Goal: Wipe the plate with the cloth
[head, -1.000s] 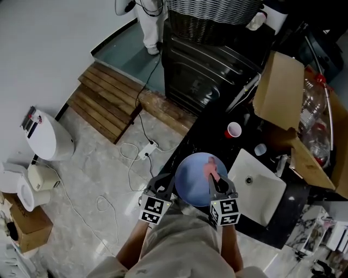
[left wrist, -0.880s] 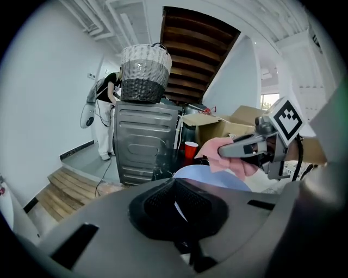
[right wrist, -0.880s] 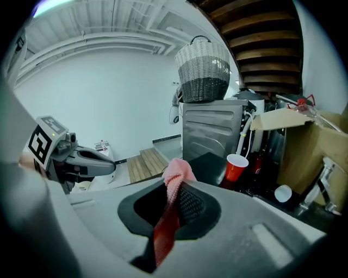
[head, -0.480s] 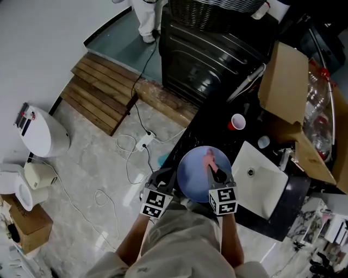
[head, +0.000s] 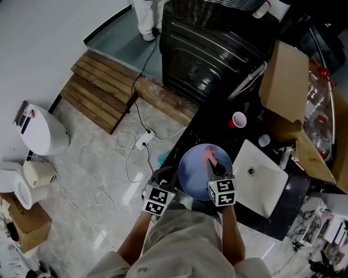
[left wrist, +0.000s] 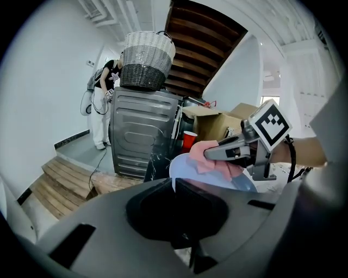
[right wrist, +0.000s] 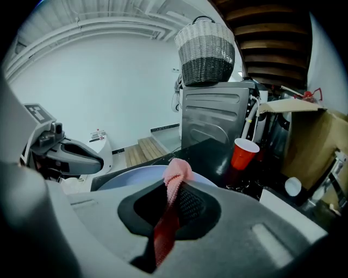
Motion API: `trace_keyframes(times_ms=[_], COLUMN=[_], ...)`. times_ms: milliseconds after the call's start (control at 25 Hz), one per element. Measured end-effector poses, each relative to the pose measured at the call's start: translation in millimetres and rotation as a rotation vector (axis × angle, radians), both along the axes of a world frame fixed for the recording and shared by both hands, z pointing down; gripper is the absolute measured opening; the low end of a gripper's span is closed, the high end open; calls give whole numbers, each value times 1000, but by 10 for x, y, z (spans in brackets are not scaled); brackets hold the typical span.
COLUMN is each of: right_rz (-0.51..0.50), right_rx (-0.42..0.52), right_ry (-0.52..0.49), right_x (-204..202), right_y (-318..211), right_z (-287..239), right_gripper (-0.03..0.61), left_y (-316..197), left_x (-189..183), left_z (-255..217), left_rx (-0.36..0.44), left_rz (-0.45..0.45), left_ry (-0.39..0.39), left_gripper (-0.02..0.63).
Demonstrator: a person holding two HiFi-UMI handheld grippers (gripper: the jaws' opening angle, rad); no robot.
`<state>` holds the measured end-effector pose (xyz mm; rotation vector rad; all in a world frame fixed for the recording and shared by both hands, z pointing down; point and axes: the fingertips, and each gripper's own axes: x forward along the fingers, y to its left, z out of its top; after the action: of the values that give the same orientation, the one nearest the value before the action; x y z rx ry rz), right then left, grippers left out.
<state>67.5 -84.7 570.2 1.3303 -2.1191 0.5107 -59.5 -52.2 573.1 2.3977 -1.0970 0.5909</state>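
Observation:
A pale blue plate (head: 198,175) hangs over the black counter's (head: 209,133) front edge. My left gripper (head: 173,175) is shut on its left rim; in the left gripper view the plate (left wrist: 187,168) rises from between the jaws. My right gripper (head: 213,166) is shut on a pink cloth (head: 210,157), which lies against the plate's face. The right gripper view shows the cloth (right wrist: 176,172) bunched between the jaws over the plate (right wrist: 128,178). Across the plate sits the left gripper (right wrist: 70,155). The left gripper view shows the right gripper (left wrist: 231,152) pressing the cloth (left wrist: 204,162).
A red cup (head: 237,120) stands on the counter behind the plate, a white sink (head: 263,187) to its right. A cardboard box (head: 283,89) sits further right. A dark washing machine (head: 209,59) carries a wicker basket (head: 217,8). Wooden steps (head: 103,92), cables (head: 136,149) and a white appliance (head: 41,133) are on the floor.
Both grippers have sunk a little toward the counter, taking the plate and the cloth along. Neither grip has changed.

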Motion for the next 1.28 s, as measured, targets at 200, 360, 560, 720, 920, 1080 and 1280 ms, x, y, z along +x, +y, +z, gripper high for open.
trace_keyframes(times_ms=[200, 360, 560, 720, 920, 1080, 1280], right_rz=[-19, -43, -65, -88, -115, -147, -186], right_rx=[-18, -24, -8, -6, -20, -36, -42], right_ry=[26, 41, 49, 42, 26, 20, 24], right_x=[-23, -73, -115, -156, -287, -394, -465], right_y=[-66, -94, -143, -177, -198, -176, -157], right_z=[153, 247, 286, 339, 405, 476, 541], right_gripper=[21, 21, 21, 21, 21, 21, 21], left_y=[43, 81, 109, 152, 187, 205, 206], left_x=[-7, 11, 26, 47, 61, 97, 125], left_z=[53, 78, 111, 171, 226, 240, 262], left_rx=[-17, -24, -33, -42, -52, -57, -54], left_rz=[-17, -18, -27, -25, -15, -9, -18], left_ry=[-7, -11, -11, -21, -35, -39, -42], left_gripper=[5, 5, 5, 5, 5, 5, 5])
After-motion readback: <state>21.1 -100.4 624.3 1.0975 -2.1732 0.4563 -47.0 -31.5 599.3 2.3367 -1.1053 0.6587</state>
